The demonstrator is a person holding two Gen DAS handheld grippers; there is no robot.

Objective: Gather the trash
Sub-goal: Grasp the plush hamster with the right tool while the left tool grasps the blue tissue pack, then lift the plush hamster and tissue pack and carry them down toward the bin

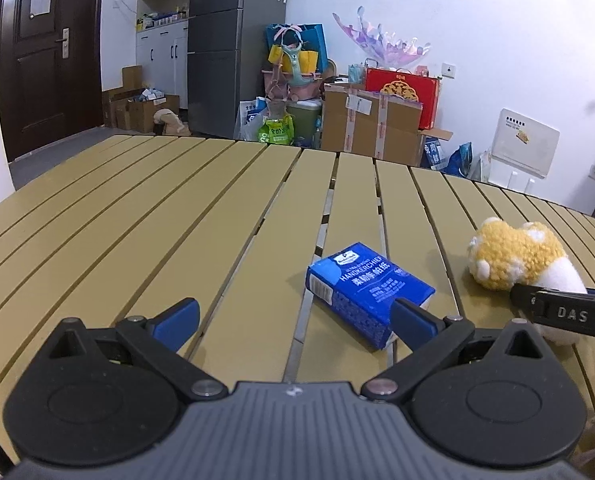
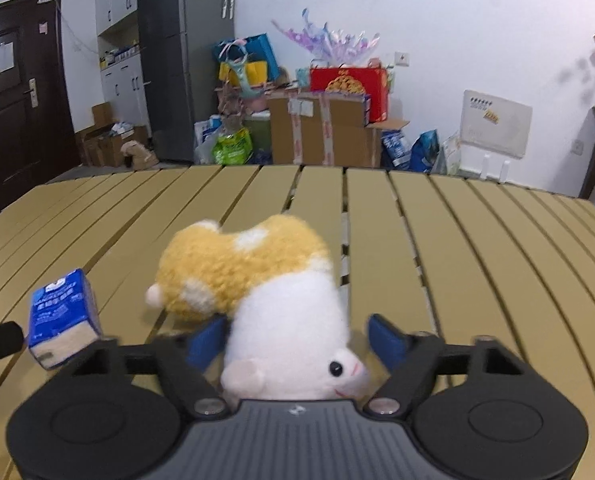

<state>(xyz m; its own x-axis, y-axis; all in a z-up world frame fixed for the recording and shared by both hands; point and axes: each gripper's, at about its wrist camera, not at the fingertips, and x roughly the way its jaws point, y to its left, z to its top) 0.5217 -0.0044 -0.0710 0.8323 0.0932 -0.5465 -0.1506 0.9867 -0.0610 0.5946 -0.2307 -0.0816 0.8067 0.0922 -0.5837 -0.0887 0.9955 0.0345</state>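
Observation:
A blue handkerchief tissue pack (image 1: 367, 284) lies on the tan slatted table (image 1: 137, 208). My left gripper (image 1: 295, 312) is open wide, and the pack's near corner sits just inside its right fingertip (image 1: 407, 314). To the pack's right lies a yellow-and-white plush toy (image 1: 513, 256). In the right wrist view the plush toy (image 2: 249, 264) lies between the fingers of my right gripper (image 2: 297, 332), head toward the camera. The left pad (image 2: 209, 338) touches its white body, while the right pad (image 2: 385, 340) stands a little apart from it. The tissue pack (image 2: 61, 312) is at the left.
Past the table's far edge (image 2: 337, 168) stand taped cardboard boxes (image 2: 321, 128), a red gift box (image 2: 349, 84), bags and a grey fridge (image 2: 177, 52). A dark door (image 2: 17, 92) is at the left. A black arm of the right gripper (image 1: 565, 312) crosses the left wrist view.

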